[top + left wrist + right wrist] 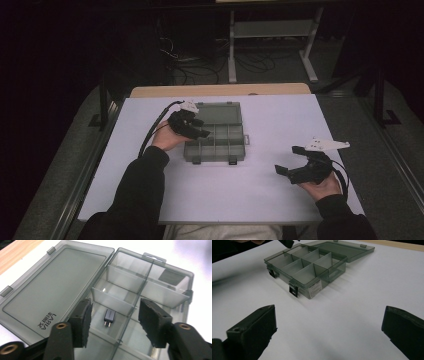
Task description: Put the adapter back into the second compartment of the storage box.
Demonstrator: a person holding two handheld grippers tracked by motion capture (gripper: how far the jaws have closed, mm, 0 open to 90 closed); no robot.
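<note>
A smoky clear organizer box [214, 156] lies mid-table with its lid [220, 113] folded open toward the back. My left gripper [201, 128] hovers over the box's left compartments. In the left gripper view its jaws [115, 308] stand apart above a small grey USB adapter [109, 318], which lies loose on a compartment floor and touches neither pad. The lid [55, 282] lies flat to the left there. My right gripper [286, 160] rests low over bare table at the right. Its jaws [330, 315] are wide open and hold nothing, facing the box [317, 287].
The white tabletop [260, 200] has free room around the box. A wooden strip [220, 90] runs along the far edge. Beyond it are dark floor, loose cables [200, 70] and a white stand [270, 30]. Black latches [293, 290] hang on the box's front wall.
</note>
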